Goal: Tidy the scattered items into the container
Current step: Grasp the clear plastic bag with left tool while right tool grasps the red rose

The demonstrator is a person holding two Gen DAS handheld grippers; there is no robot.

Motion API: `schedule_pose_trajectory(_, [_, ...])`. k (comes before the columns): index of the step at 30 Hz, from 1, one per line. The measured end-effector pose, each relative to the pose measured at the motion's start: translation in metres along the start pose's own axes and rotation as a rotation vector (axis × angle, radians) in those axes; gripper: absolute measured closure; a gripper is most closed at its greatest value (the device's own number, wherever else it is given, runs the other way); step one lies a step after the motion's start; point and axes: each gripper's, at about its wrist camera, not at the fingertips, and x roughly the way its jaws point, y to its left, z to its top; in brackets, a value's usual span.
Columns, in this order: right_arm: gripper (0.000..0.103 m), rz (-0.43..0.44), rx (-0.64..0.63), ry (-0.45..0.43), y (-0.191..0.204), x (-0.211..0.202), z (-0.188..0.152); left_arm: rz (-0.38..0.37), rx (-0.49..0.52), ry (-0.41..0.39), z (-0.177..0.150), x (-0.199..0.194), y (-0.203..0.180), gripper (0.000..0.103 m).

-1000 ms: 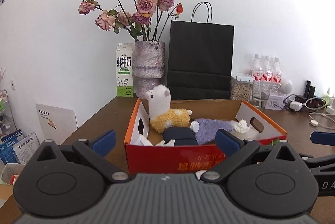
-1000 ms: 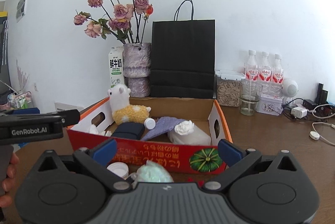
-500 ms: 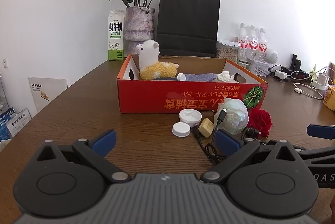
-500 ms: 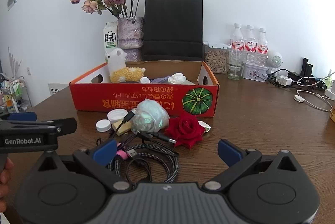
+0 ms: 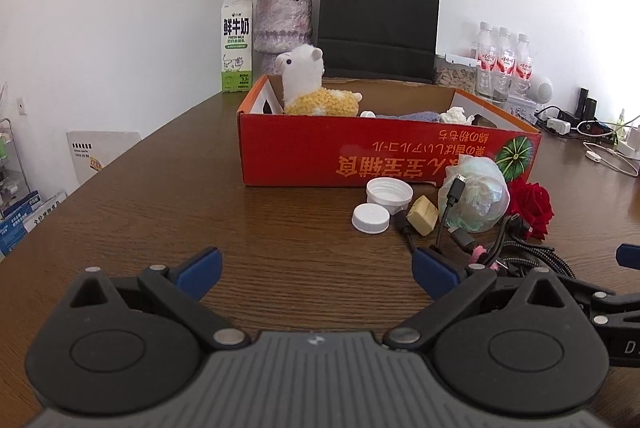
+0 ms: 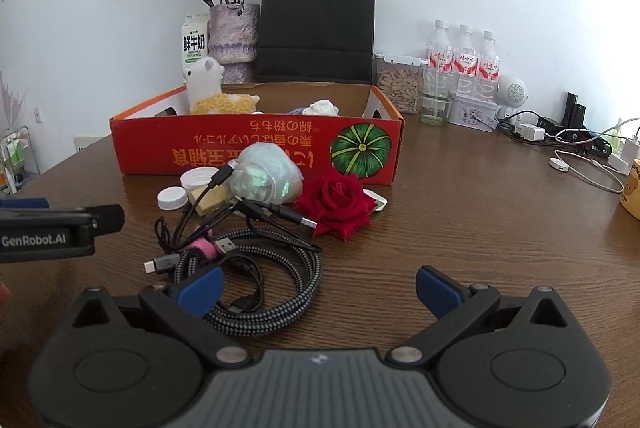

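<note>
A red cardboard box is seen on the brown wooden surface, long axis running left-right across both views, open top up; its front wall carries yellow printed characters, upside down, w/ a green pumpkin graphic at the right end. Inside the box a white-and-yellow plush alpaca sits upright at the left end, head raised above the rim; a crumpled white tissue is seen toward the right. Scattered items lie just in front of the box: two white caps, a tan block, a pale bagged bundle, a red rose w/ bloom facing the camera, and a coil of braided cables w/ a pink tie, plugs pointing left and right. "GenRobot.AI" is read on the left gripper body in the right wrist view; its fingers cannot be judged there. In its own view the left gripper fingers are spread wide, nothing between, over bare surface. The right gripper fingers are likewise spread wide and empty, the left one just over the cable coil. Behind the box: a milk carton marked "鲜牛奶 / FRESH MILK", a vase of dried roses, a black paper bag, and three red-labelled bottles; label text too small to read.
</note>
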Motion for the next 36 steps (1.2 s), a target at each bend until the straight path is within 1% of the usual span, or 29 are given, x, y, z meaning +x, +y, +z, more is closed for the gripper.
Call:
schedule_pose_trajectory(4, [0.0,0.015,-0.001,0.041,0.0,0.006,0.001,-0.002,-0.01,0.052,0.0,0.007,0.002,0.0])
schedule_pose_trajectory(8, [0.0,0.011,-0.013,0.055,0.003,0.008,0.0,-0.017,-0.052,0.114,-0.001,0.016,0.008,0.0])
schedule_pose_trajectory(16, [0.0,0.019,0.015,0.073,-0.001,0.011,0.0,-0.007,-0.032,0.125,-0.002,0.018,0.004,0.0])
schedule_pose_trajectory(24, [0.0,0.014,0.01,0.076,0.0,0.011,0.0,-0.002,-0.025,0.128,-0.002,0.018,0.003,0.0])
schedule_pose_trajectory(27, [0.0,0.036,0.012,0.085,-0.001,0.013,-0.001,-0.003,-0.025,0.127,-0.002,0.018,0.003,0.0])
schedule_pose_trajectory(33, [0.0,0.04,0.014,0.097,0.0,0.014,0.0,-0.033,-0.042,0.109,-0.002,0.016,0.006,0.0])
schedule_pose_trajectory(36, [0.0,0.042,0.014,0.1,-0.001,0.014,0.0,-0.042,-0.042,0.114,-0.002,0.015,0.006,0.0])
